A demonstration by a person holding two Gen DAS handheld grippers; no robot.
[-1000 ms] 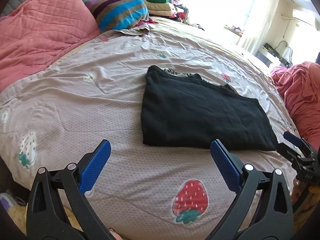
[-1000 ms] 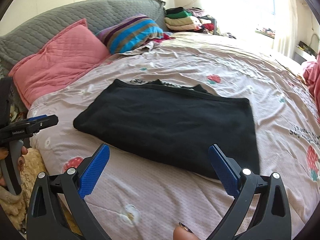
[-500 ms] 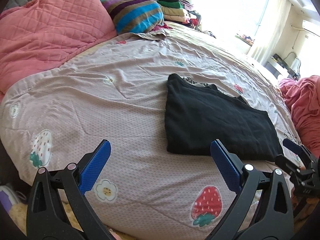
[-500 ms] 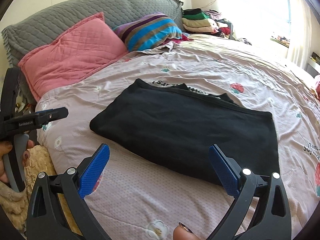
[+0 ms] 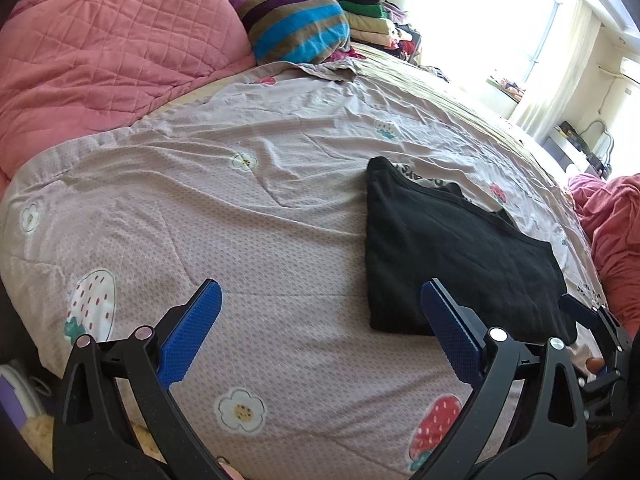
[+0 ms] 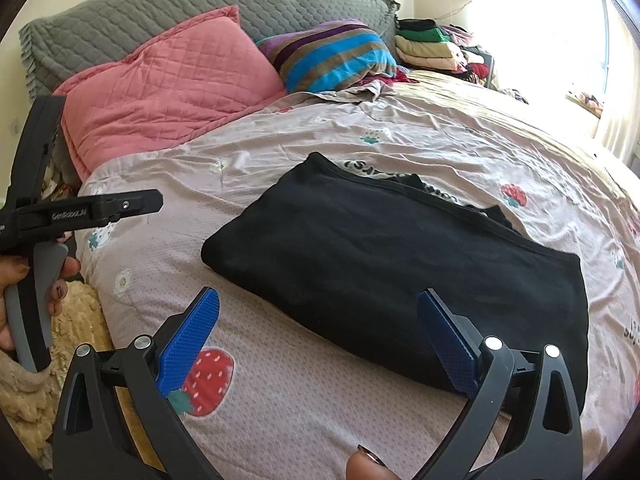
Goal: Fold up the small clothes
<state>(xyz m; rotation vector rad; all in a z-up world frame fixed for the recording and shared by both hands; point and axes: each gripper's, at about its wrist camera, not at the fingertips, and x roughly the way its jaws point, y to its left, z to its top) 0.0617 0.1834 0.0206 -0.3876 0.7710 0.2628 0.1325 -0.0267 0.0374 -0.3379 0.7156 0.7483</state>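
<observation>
Left gripper (image 5: pixel 320 328) and right gripper (image 6: pixel 318 334) spread wide, empty, above folded black garment (image 6: pixel 400 256).

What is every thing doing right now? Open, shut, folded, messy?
Left gripper: open, holding nothing.
Right gripper: open, holding nothing.
Black garment: folded flat on the bed, untouched.
Strawberry bedspread: spread out, wrinkled.
Pink pillow: leaning on the grey headboard.
Striped pillow: propped beside it.
Clothes pile: stacked, folded.

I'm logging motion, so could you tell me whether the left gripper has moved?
Yes. The left gripper has swung left: the black garment now sits further right in its view.
</observation>
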